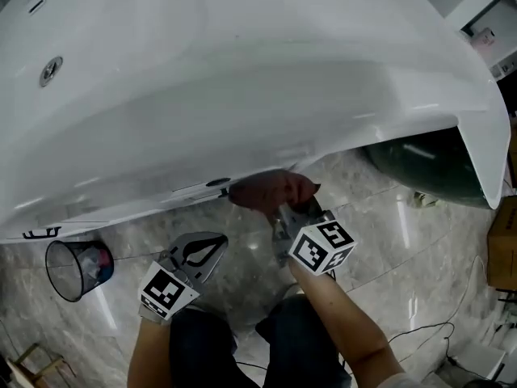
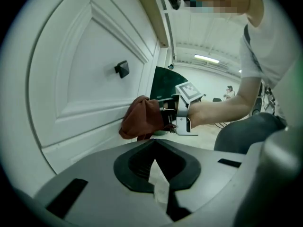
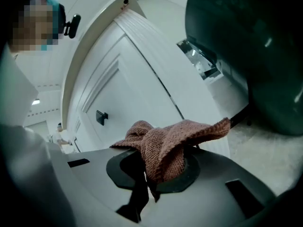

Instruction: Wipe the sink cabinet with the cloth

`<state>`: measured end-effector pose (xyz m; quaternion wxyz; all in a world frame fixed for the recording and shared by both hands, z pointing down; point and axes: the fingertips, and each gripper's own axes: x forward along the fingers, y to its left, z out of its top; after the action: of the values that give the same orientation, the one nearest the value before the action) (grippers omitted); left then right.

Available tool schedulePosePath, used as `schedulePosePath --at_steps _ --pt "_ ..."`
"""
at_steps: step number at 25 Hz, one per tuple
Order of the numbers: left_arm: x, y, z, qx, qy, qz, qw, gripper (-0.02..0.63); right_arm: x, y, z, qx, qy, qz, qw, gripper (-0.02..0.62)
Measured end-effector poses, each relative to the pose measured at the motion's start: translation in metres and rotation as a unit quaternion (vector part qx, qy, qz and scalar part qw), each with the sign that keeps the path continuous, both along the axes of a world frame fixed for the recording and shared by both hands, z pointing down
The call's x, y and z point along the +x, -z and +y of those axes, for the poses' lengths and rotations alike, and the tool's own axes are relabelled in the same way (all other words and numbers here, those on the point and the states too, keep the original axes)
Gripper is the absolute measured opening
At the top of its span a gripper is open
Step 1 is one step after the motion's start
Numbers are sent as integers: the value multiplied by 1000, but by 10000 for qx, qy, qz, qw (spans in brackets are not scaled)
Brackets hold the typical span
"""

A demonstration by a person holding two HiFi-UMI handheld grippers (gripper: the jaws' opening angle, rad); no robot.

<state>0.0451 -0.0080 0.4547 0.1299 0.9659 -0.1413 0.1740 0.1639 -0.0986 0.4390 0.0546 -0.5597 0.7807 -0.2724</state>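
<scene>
Marble floor (image 1: pixel 388 241) under the white sink (image 1: pixel 242 71); wire bin (image 1: pixel 65 285) at left.
Right gripper (image 3: pixel 151 174) clamps the cloth (image 3: pixel 165 141) against the cabinet door (image 2: pixel 85 70); left gripper (image 1: pixel 212 245) closed, empty, alongside.

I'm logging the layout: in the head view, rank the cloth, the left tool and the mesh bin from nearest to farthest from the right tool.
1. Cloth: clamped in the right tool, against the cabinet.
2. Left tool: to its lower left.
3. Mesh bin: on the floor, far left.

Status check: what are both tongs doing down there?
Right tongs shut on brown cloth, at white cabinet door. Left tongs shut, empty. Nothing blocking.
</scene>
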Motion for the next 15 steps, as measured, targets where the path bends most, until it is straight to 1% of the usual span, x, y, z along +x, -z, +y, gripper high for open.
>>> schedulePosePath --at_steps 3,8,12,15 --pt "-2 30 0 -13 238 138 9996 9 -6 26 8 39 98 245 9996 58" --pt "-14 89 11 -123 639 234 9976 9 -18 68 38 -188 262 327 9989 58" --pt "-32 139 21 -282 946 224 9949 9 -40 123 63 -214 499 564 9969 58" --pt "-42 185 29 -441 1142 330 9919 9 -56 171 78 -194 697 726 9947 58"
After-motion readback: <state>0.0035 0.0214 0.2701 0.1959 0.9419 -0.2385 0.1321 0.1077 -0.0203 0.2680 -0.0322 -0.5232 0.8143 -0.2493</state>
